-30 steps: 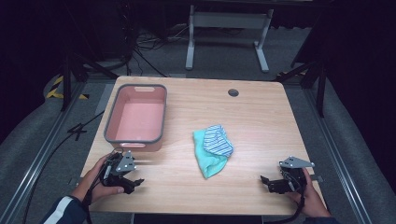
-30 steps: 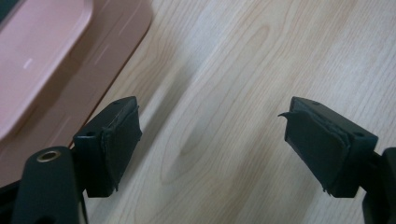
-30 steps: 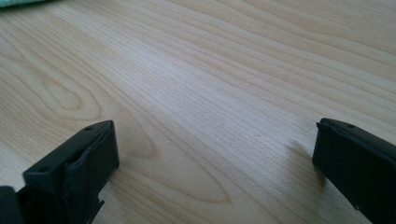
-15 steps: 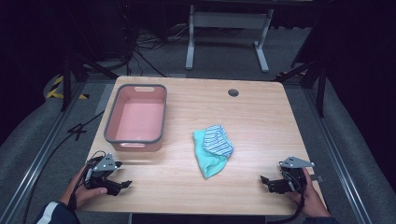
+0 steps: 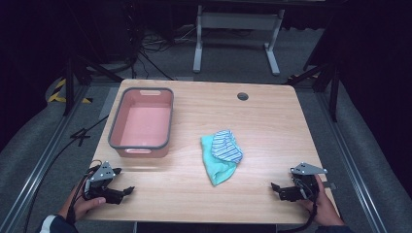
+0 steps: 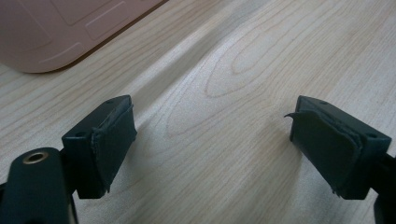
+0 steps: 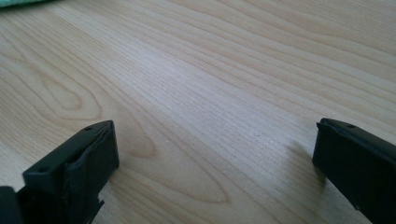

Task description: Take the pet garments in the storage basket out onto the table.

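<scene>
The left gripper (image 5: 127, 191) rests low near the table's (image 5: 272, 121) front corner, jaws wide, just been opening, nothing between; the right gripper (image 5: 275, 188) likewise gapes empty. The crumpled cloths (image 5: 222, 154) lie between both, farther in; the pink bin (image 5: 142, 124) sits just beyond the left gripper.

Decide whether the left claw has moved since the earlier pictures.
Yes. The left claw has drawn back from the pink bin toward the table's near-left corner.
</scene>
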Action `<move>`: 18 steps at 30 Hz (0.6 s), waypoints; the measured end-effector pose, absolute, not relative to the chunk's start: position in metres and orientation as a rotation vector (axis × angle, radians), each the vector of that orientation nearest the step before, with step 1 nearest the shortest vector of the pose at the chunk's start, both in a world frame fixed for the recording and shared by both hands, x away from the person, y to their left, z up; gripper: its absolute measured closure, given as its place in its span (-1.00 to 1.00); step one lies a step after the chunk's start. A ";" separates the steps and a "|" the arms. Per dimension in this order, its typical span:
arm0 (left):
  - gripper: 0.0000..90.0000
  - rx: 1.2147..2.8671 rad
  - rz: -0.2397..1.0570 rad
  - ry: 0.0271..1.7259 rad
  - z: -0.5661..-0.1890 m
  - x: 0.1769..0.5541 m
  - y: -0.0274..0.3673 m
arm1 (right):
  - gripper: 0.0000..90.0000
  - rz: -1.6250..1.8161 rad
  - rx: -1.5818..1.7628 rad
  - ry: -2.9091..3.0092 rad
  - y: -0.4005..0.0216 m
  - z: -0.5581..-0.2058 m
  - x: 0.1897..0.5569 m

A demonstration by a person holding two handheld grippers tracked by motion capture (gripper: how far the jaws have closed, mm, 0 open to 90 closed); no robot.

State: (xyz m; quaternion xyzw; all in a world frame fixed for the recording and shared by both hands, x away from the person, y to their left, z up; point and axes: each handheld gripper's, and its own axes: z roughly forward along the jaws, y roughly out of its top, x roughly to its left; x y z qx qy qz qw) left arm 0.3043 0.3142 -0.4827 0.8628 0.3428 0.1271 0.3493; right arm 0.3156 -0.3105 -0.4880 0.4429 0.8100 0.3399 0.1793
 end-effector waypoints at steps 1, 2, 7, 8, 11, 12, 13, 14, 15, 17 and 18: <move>-0.68 2.236 0.329 0.888 -0.483 0.304 0.314 | -0.99 0.961 1.251 2.290 -0.311 -0.488 0.316; -0.68 2.236 0.329 0.888 -0.483 0.304 0.314 | -0.99 0.961 1.251 2.290 -0.311 -0.488 0.316; -0.68 2.235 0.329 0.888 -0.483 0.304 0.314 | -0.99 0.959 1.250 2.290 -0.311 -0.488 0.315; -0.68 2.235 0.330 0.888 -0.483 0.304 0.314 | -0.99 0.959 1.251 2.290 -0.311 -0.488 0.315; -0.68 2.236 0.330 0.887 -0.483 0.304 0.314 | -0.99 0.955 1.252 2.289 -0.310 -0.488 0.315; -0.68 2.235 0.329 0.888 -0.483 0.304 0.314 | -0.99 0.955 1.253 2.288 -0.310 -0.488 0.316; -0.68 2.236 0.330 0.887 -0.483 0.304 0.314 | -0.99 0.955 1.253 2.288 -0.310 -0.488 0.316; -0.68 2.232 0.327 0.884 -0.483 0.305 0.314 | -0.99 0.955 1.253 2.288 -0.310 -0.488 0.316; -0.69 2.236 0.330 0.887 -0.483 0.305 0.314 | -0.99 0.955 1.253 2.288 -0.310 -0.488 0.316; -0.69 2.237 0.330 0.887 -0.483 0.305 0.314 | -0.99 0.955 1.253 2.288 -0.310 -0.488 0.316; -0.69 2.237 0.330 0.887 -0.483 0.305 0.314 | -0.99 0.955 1.253 2.288 -0.310 -0.488 0.316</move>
